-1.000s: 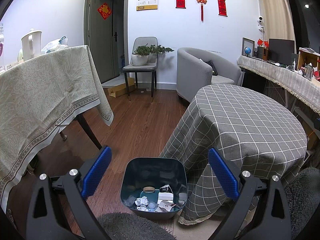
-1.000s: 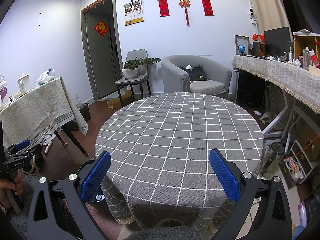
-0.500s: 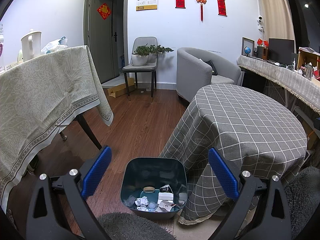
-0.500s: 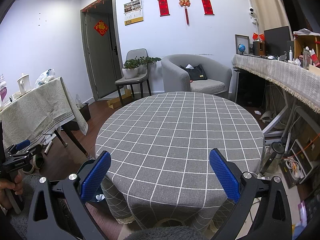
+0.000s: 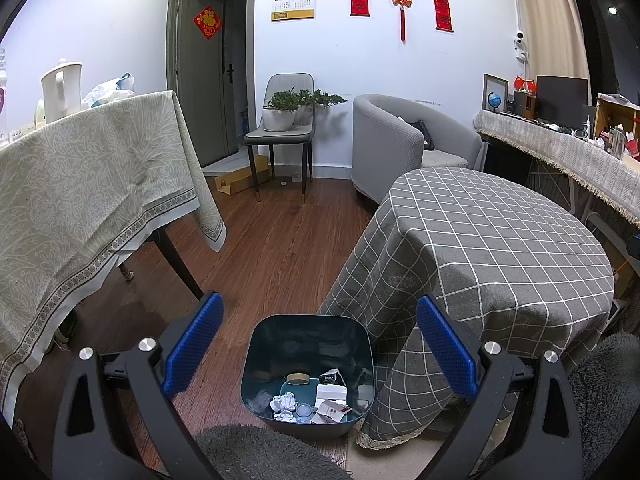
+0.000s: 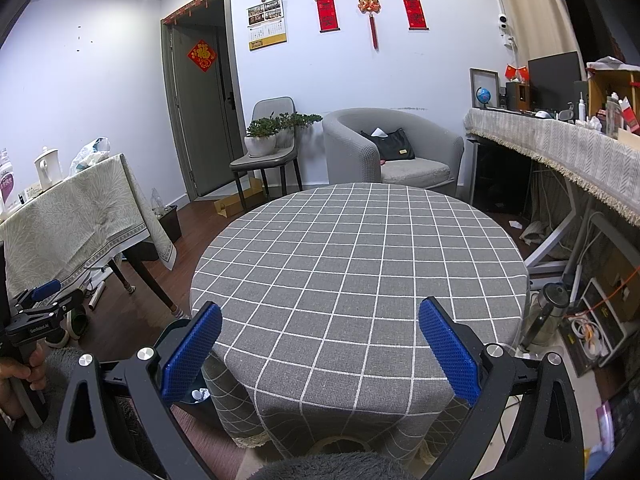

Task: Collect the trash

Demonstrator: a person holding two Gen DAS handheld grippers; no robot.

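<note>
No movement since the earlier frames: both views and both tools sit as they did a second ago.

Round surface under a grey checked cloth fills the middle of the right wrist view; nothing lies on its top. In the left wrist view it stands to the right, cloth hanging to the wooden floor.

Side surface with a pale patterned cloth at left, a white kettle on it. Grey armchair and a chair carrying a potted plant against the far wall.

Dark blue trash bin on the floor, just beside the round surface's hanging cloth, seen between the left tool's fingers. Inside: crumpled paper, small cartons, a roll of tape. In the right wrist view only a sliver of the bin shows, behind the left finger.

Left hand-held gripper: blue pads wide apart, nothing between them, held above the bin. It also shows at the left edge of the right wrist view, gripped in a hand.

Right hand-held gripper: pads wide apart, holding nothing, over the near edge of the round surface.
</note>
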